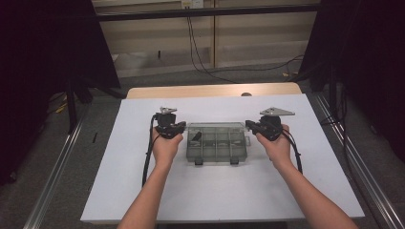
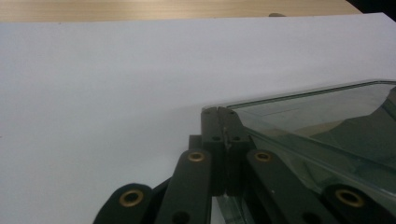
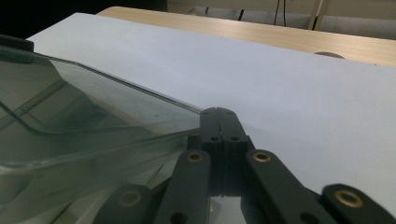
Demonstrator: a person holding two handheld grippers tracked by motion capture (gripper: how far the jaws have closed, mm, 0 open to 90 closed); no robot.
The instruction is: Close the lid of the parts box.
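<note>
A clear plastic compartment box (image 1: 217,143) with its lid down lies in the middle of the white sheet (image 1: 215,191). My left gripper (image 1: 183,126) is at the box's left end, jaws shut with nothing between them. In the left gripper view its tips (image 2: 222,112) sit right at the corner of the lid (image 2: 327,116). My right gripper (image 1: 248,125) is at the box's right end, also shut and empty. In the right gripper view its tips (image 3: 218,112) meet the lid's edge (image 3: 93,107). Whether either gripper touches the box I cannot tell.
Two black latches (image 1: 198,162) stick out of the box's near side, and a small dark part (image 1: 197,137) lies inside. Bare wood (image 1: 215,90) shows beyond the sheet's far edge. Cables (image 1: 196,43) and metal rails (image 1: 57,167) are on the floor around the table.
</note>
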